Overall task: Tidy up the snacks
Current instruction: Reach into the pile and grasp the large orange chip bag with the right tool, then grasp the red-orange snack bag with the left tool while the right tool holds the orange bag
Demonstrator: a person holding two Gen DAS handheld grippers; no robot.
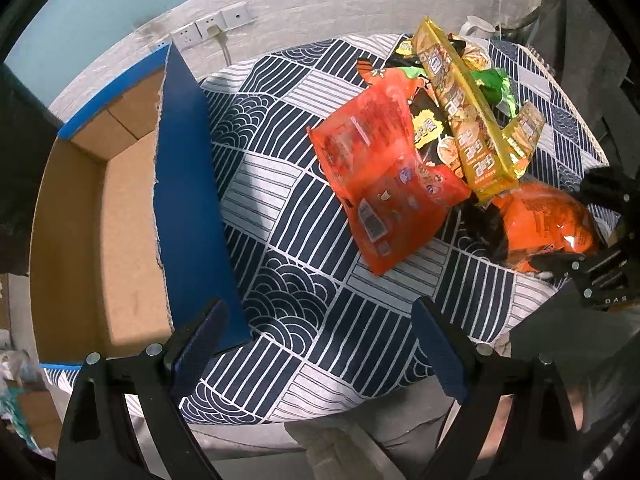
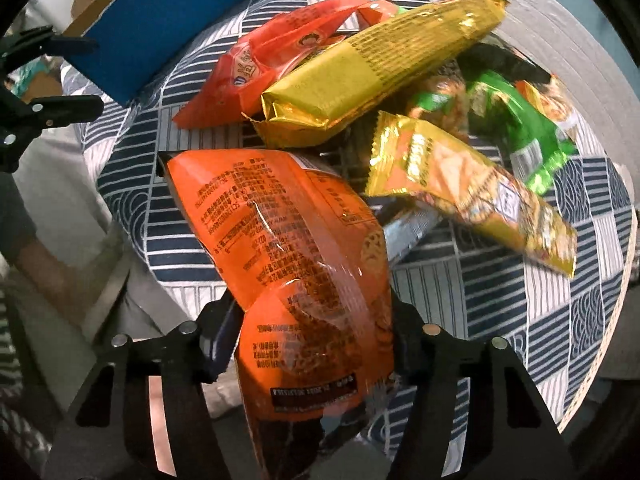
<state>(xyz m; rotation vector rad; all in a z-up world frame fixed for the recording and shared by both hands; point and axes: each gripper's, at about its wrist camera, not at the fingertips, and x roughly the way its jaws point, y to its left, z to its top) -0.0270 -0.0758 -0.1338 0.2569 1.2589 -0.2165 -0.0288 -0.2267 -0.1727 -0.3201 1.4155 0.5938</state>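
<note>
A pile of snack bags lies on the patterned tablecloth [image 1: 304, 248]. My right gripper [image 2: 316, 344] is shut on an orange snack bag [image 2: 296, 248], which also shows at the right of the left wrist view [image 1: 540, 224]. Behind it lie a long gold packet [image 2: 372, 68], a second gold packet [image 2: 472, 188], a red-orange bag [image 2: 248, 72] and a green bag [image 2: 524, 128]. My left gripper [image 1: 320, 348] is open and empty over the cloth, beside the cardboard box [image 1: 124, 216] with its blue flap [image 1: 188, 184]. The red-orange bag [image 1: 380, 168] lies ahead of it.
The table's near edge curves below the left gripper. A wall with power sockets [image 1: 212, 26] stands behind the table. A white kettle [image 1: 478, 28] sits at the far side behind the pile. The left gripper shows at the left edge of the right wrist view [image 2: 44, 80].
</note>
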